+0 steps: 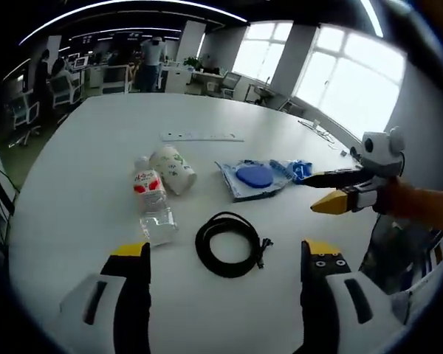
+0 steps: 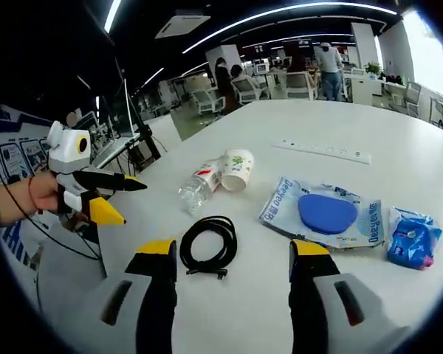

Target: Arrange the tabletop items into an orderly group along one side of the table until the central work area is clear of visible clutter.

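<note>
Both claws gape with nothing held, left gripper (image 1: 225, 258) and right gripper (image 2: 232, 254) over the cable (image 1: 229, 244) mid-table beside bottle (image 1: 152, 198) and cup (image 1: 173, 169); risk: loose coil unspools or bottle rolls if nudged.

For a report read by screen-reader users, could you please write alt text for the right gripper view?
Both grippers hang open over a white table: the right gripper in front, the left gripper held in from the left. On the table lie a coiled black cable, a plastic bottle beside a paper cup, and a blue pad on its wrapper.
</note>
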### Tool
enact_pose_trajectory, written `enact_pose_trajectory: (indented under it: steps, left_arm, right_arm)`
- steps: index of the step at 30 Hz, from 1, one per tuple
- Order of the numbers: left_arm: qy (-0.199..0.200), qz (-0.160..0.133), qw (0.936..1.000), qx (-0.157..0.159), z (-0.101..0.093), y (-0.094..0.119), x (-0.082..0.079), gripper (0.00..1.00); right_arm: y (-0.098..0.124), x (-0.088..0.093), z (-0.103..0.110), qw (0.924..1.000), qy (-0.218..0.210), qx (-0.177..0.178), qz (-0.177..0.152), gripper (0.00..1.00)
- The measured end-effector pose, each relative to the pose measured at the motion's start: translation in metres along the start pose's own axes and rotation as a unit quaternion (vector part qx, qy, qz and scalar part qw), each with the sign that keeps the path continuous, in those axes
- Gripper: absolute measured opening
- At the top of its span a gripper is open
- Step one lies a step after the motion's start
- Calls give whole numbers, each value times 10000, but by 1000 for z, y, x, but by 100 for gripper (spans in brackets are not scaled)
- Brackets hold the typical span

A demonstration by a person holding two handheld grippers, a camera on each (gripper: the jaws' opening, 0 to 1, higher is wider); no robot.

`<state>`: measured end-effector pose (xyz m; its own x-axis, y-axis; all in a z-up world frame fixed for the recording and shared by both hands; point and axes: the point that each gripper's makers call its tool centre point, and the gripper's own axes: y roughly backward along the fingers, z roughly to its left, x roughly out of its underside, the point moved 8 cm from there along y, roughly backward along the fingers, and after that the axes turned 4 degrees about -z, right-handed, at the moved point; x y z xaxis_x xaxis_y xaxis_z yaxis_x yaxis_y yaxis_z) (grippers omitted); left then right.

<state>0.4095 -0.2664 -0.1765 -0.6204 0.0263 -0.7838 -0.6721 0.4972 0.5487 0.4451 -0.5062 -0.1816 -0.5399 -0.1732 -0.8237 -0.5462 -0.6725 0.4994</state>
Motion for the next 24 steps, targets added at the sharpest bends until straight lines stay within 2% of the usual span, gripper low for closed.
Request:
enact_pose_trajectory:
  steps: [17, 24]
  left_arm:
    - [199, 311, 9993, -88, 12, -25, 27, 78]
    - [232, 401, 9989, -107, 15, -36, 32, 75]
  right_arm:
    - [-36, 11, 2, 9992, -59, -198, 330, 57]
    - [-50, 17, 1, 9986, -83, -241, 468, 55]
